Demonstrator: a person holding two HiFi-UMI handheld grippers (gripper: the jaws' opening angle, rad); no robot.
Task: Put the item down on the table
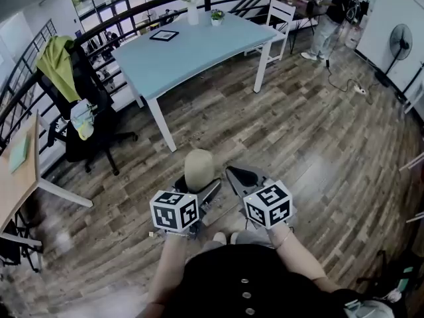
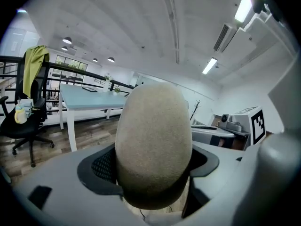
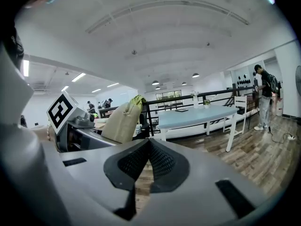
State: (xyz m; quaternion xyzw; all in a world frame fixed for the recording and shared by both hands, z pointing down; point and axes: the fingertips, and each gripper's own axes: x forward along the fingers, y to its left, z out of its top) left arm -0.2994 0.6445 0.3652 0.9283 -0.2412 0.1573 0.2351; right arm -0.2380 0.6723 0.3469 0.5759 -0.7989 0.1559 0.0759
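Wood floor [image 1: 318, 144] over most of the head view, cut off at the bottom by the person's dark top [image 1: 245, 283]. Further away a light blue table [image 1: 199, 52], with only part of its legs visible under the top. To its left a black chair [image 1: 86, 134], mostly covered by a green cloth [image 1: 56, 61] and hard to make out at the wheels. Left gripper [image 1: 201, 189] spread wide and clamped on a beige rounded item [image 1: 199, 167], low in front of the person, above the floor and well apart from the table. Bottom end of the item hidden between the pads [image 2: 101, 166]; material not possible to tell. Long axis running up out of the jaws, round end on top, leaning a little as seen in the right gripper view. Right gripper [image 3: 149, 150] just beside, pressed together, holding nothing.
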